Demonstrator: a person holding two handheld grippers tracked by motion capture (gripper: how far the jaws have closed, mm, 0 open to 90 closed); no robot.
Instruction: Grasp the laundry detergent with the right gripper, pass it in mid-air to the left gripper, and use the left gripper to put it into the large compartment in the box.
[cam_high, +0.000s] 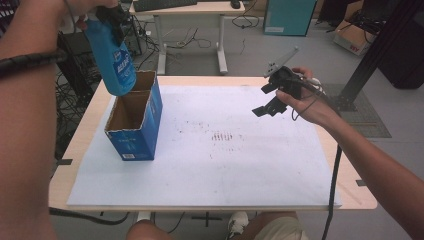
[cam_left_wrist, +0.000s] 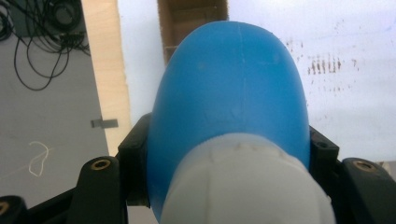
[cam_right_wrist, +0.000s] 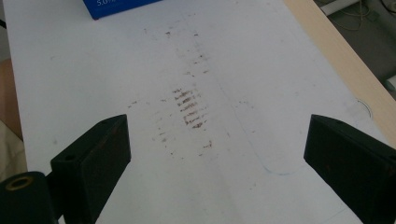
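A blue plastic bottle (cam_high: 114, 60) with a white cap end hangs upright above the open blue cardboard box (cam_high: 135, 122) at the table's left. My left gripper (cam_high: 112, 17) is shut on the bottle's upper part; in the left gripper view the bottle (cam_left_wrist: 233, 98) sits between the black jaws, its base over the box opening (cam_left_wrist: 191, 18). My right gripper (cam_high: 267, 100) hovers above the table's right side, open, with nothing between its fingers (cam_right_wrist: 93, 158). A corner of the box (cam_right_wrist: 116, 7) lies at the far edge of the right gripper view.
A white mat (cam_high: 210, 150) with brown smudges (cam_high: 222, 136) covers the wooden table (cam_high: 350, 165). Desks, cables and a cardboard box stand on the floor beyond. A black frame post (cam_high: 375, 50) rises at the right.
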